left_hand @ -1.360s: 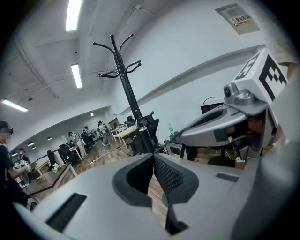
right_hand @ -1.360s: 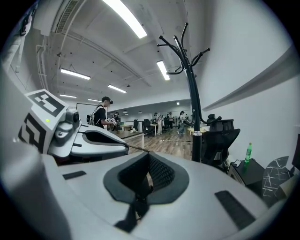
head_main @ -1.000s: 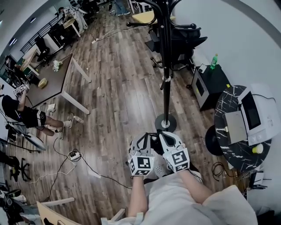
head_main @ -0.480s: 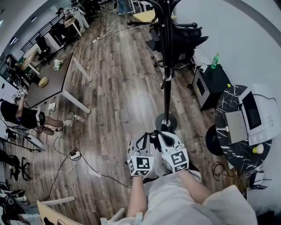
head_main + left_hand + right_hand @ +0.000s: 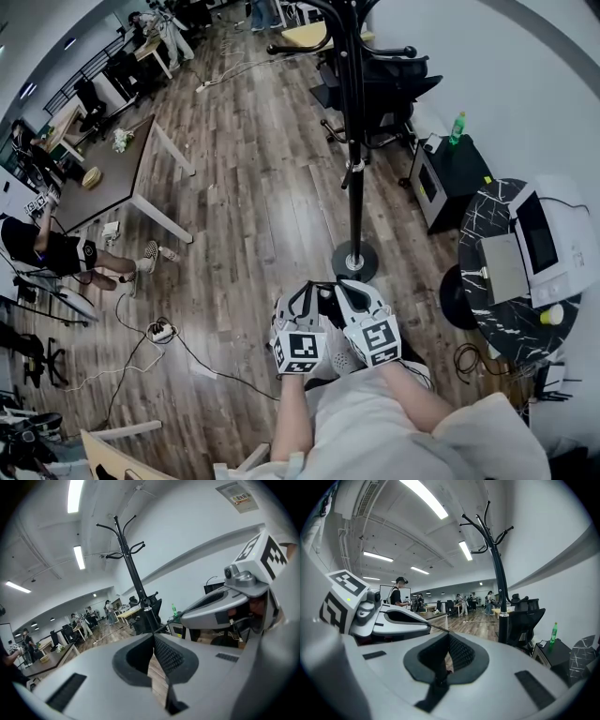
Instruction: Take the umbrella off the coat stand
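Note:
A tall black coat stand (image 5: 354, 141) rises from a round base (image 5: 354, 261) on the wood floor just ahead of me. Its curved hooks (image 5: 123, 540) show bare in the left gripper view, and the hooks (image 5: 485, 524) look the same in the right gripper view. No umbrella shows in any view. My left gripper (image 5: 313, 291) and right gripper (image 5: 341, 287) are held side by side close to my body, short of the base. Both are shut with nothing between the pads, as the left gripper (image 5: 153, 640) and right gripper (image 5: 449, 642) show close up.
A black office chair (image 5: 394, 89) stands behind the stand. To the right are a low black cabinet (image 5: 450, 178) with a green bottle (image 5: 457, 129) and a round marble table (image 5: 502, 323) bearing a printer (image 5: 548, 239). A desk (image 5: 112, 173), a seated person (image 5: 52, 248) and floor cables (image 5: 159, 331) lie left.

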